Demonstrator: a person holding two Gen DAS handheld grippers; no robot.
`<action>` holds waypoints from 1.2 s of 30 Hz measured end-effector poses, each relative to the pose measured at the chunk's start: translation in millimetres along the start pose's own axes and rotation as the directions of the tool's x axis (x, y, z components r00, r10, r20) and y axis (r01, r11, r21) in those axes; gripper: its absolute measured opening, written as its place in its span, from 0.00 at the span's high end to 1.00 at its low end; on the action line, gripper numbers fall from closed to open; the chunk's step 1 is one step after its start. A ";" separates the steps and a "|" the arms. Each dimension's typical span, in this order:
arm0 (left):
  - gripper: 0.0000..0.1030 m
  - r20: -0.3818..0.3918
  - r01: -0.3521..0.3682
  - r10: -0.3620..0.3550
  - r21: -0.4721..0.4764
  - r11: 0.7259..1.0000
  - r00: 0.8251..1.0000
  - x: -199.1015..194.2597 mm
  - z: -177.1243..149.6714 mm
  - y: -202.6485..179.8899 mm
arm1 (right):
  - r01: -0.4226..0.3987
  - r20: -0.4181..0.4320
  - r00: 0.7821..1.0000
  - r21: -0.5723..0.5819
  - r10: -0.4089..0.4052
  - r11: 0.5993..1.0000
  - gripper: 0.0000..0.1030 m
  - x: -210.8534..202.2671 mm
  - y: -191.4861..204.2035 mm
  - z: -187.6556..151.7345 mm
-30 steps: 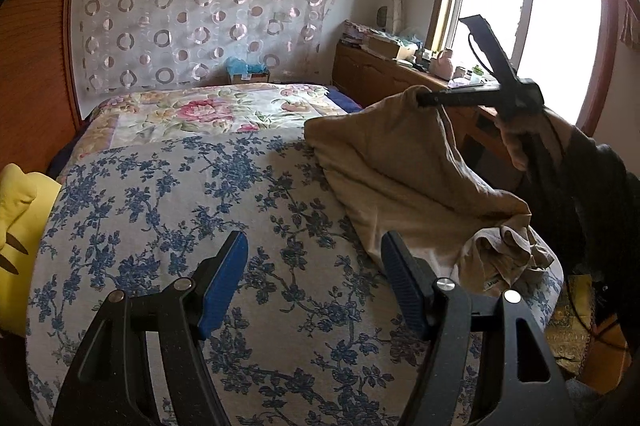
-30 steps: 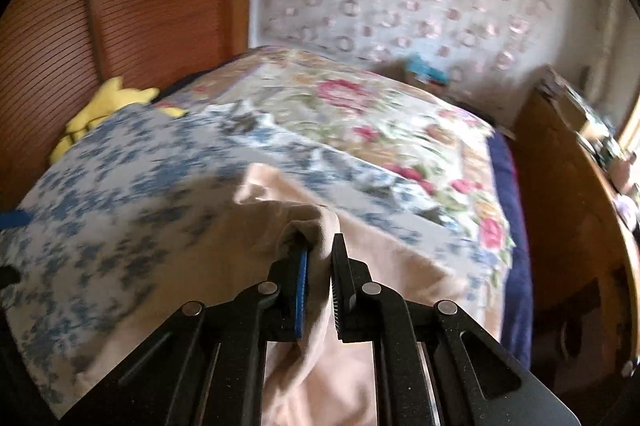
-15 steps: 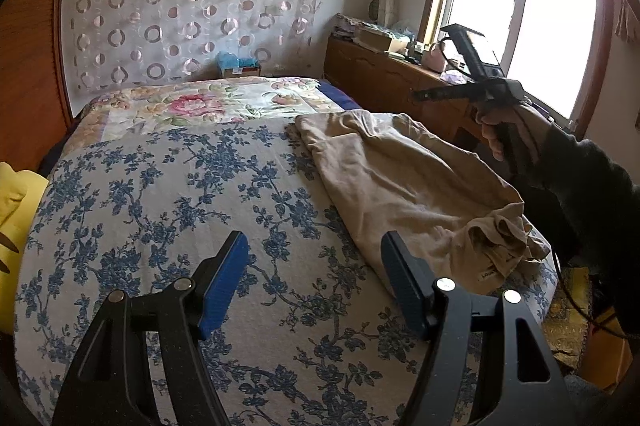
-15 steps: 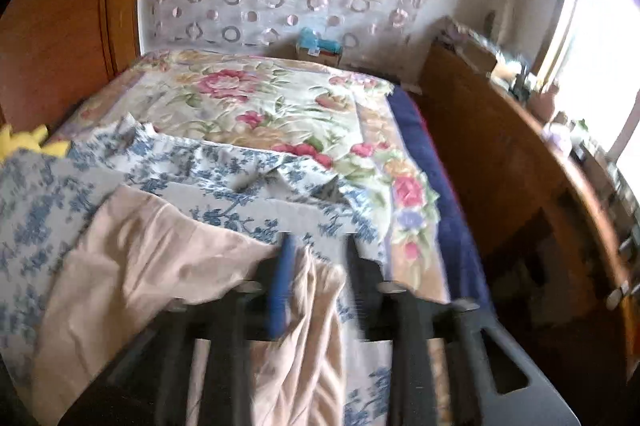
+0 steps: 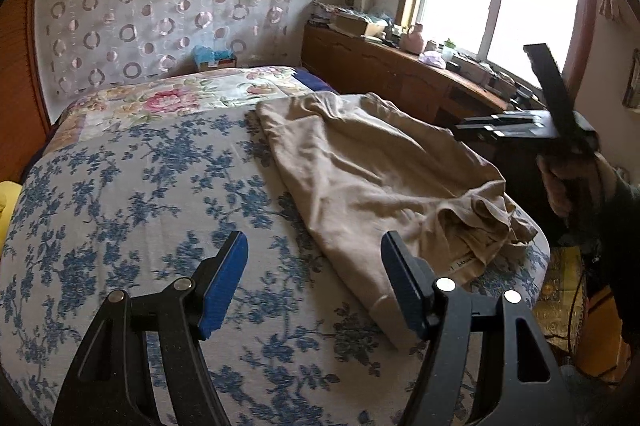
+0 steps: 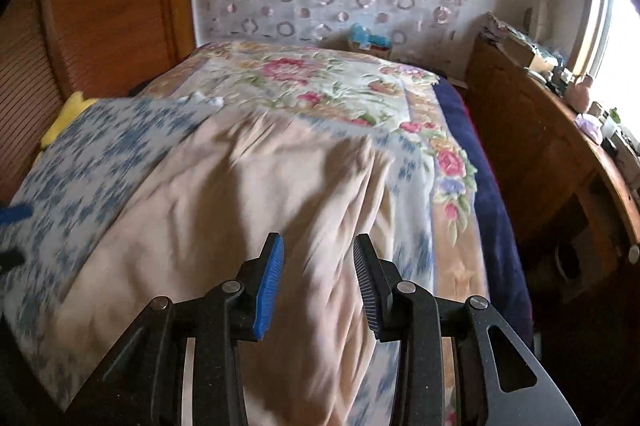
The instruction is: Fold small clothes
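Observation:
A beige garment (image 5: 360, 177) lies spread on the blue-flowered bed cover (image 5: 140, 193), with its near end bunched up by the bed's right edge. My left gripper (image 5: 314, 246) hovers open over the cover; its right finger is just beside the garment's near corner and nothing is between the pads. In the right wrist view my right gripper (image 6: 318, 242) stands open above the beige garment (image 6: 240, 205), not touching it. The left wrist view shows the right gripper (image 5: 500, 123) off the bed's right side, held by a hand (image 5: 568, 181).
A pink-flowered quilt (image 5: 172, 97) covers the far half of the bed. A wooden sideboard (image 5: 400, 73) with clutter runs along the right under the window. Something yellow (image 6: 68, 113) lies at the bed's left edge by the wooden wall.
My right gripper has opened and let go of the garment's raised corner. The cloth has dropped flat on the bed. The right gripper has drawn back to the right.

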State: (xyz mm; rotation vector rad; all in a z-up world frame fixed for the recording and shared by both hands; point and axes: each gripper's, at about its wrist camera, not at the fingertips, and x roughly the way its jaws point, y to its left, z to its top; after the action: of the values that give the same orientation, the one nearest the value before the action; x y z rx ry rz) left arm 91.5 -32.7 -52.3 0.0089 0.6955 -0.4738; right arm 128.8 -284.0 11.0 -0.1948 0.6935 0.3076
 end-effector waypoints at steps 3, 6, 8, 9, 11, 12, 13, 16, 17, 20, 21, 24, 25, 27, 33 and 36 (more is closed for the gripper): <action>0.32 -0.024 0.015 -0.015 0.015 1.000 1.000 5.5 -2.3 -10.0 | -0.040 0.004 0.999 0.008 0.040 0.999 0.64 -27.1 2.3 -24.6; 0.32 -0.046 0.022 -0.021 0.022 1.000 0.999 11.1 -4.8 -16.6 | -0.079 0.005 0.997 0.026 0.079 0.997 0.63 -45.4 8.0 -43.1; 0.32 -0.058 0.023 -0.022 0.023 0.999 0.998 14.3 -4.9 -18.4 | -0.106 0.010 0.994 0.026 0.106 0.994 0.63 -55.6 9.9 -50.6; 0.32 -0.063 0.023 -0.022 0.023 0.999 0.998 15.7 -4.9 -19.0 | -0.117 0.005 0.993 0.021 0.117 0.993 0.63 -57.0 10.5 -52.8; 0.32 -0.071 0.027 -0.025 0.026 0.999 0.997 17.2 -6.9 -21.9 | -0.132 -0.008 0.991 0.005 0.132 0.991 0.63 -59.4 13.5 -58.6; 0.32 -0.075 0.029 -0.027 0.028 0.999 0.997 17.4 -7.8 -23.4 | -0.131 -0.018 0.991 -0.009 0.131 0.991 0.63 -59.1 14.6 -61.6; 0.32 -0.077 0.029 -0.027 0.032 0.999 0.997 17.5 -8.4 -24.8 | -0.120 -0.034 0.992 -0.020 0.119 0.993 0.63 -54.3 12.5 -62.3; 0.32 -0.083 0.033 -0.030 0.038 0.999 0.996 18.4 -10.2 -27.5 | -0.121 -0.073 0.990 -0.031 0.118 0.992 0.64 -50.7 2.2 -71.6; 0.32 -0.086 0.036 -0.032 0.038 0.999 0.996 18.9 -10.8 -28.6 | -0.122 -0.075 0.990 -0.034 0.119 0.992 0.71 -53.0 -0.5 -73.7; 0.32 -0.094 0.042 -0.039 0.037 0.998 0.995 21.5 -11.4 -29.8 | -0.136 -0.065 0.989 -0.029 0.134 0.990 0.94 -67.9 -15.9 -83.6; 0.32 -0.098 0.045 -0.041 0.038 0.998 0.994 22.3 -11.8 -30.9 | -0.136 -0.056 0.989 -0.019 0.135 0.991 0.95 -77.5 -20.8 -88.6; 0.32 -0.103 0.047 -0.042 0.039 0.998 0.994 23.6 -11.3 -32.1 | -0.120 -0.035 0.992 0.002 0.120 0.993 0.95 -107.9 -36.8 -102.2; 0.32 -0.103 0.048 -0.044 0.038 0.998 0.994 24.0 -11.6 -32.1 | -0.114 -0.033 0.993 0.008 0.115 0.993 0.95 -117.3 -42.9 -107.3; 0.32 -0.107 0.055 -0.051 0.037 0.998 0.993 25.4 -11.9 -33.7 | -0.093 -0.033 0.995 0.026 0.094 0.995 0.95 -134.4 -54.4 -118.9; 0.32 -0.134 0.058 -0.051 0.048 0.997 0.990 32.8 -13.7 -39.2 | -0.063 -0.070 0.995 0.076 0.068 0.995 0.95 -153.9 -76.5 -143.9; 0.32 -0.145 0.054 -0.046 0.054 0.997 0.988 34.8 -15.2 -41.1 | -0.025 -0.057 0.998 0.087 0.030 0.996 0.83 -161.2 -73.1 -139.7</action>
State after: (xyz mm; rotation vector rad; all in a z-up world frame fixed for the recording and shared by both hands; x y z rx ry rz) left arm 87.9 -81.5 -79.5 0.0808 0.8246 -0.5447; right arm -46.6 -425.5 16.5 -0.1121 0.7661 0.2987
